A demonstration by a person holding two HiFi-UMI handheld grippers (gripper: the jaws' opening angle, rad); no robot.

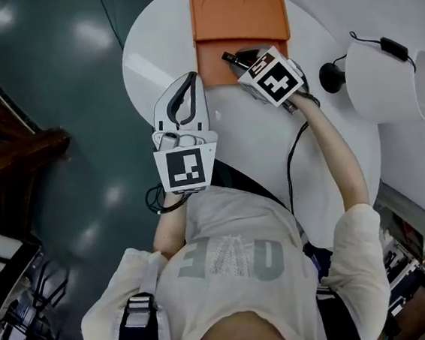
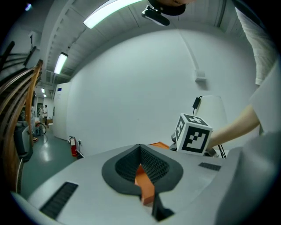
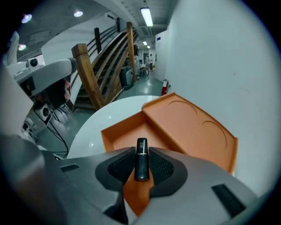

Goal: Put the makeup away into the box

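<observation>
Just one lipstick (image 3: 141, 159), one box (image 3: 189, 121).

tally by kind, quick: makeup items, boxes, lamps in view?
Black lipstick tube: 1
Orange box with its flat lid open: 1
White table lamp with a black base: 1
Total: 3

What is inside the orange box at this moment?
The floor of the orange box that shows in the right gripper view is bare. The right gripper, its jaws shut on a black lipstick, covers the near part, so that part cannot be checked.
</observation>
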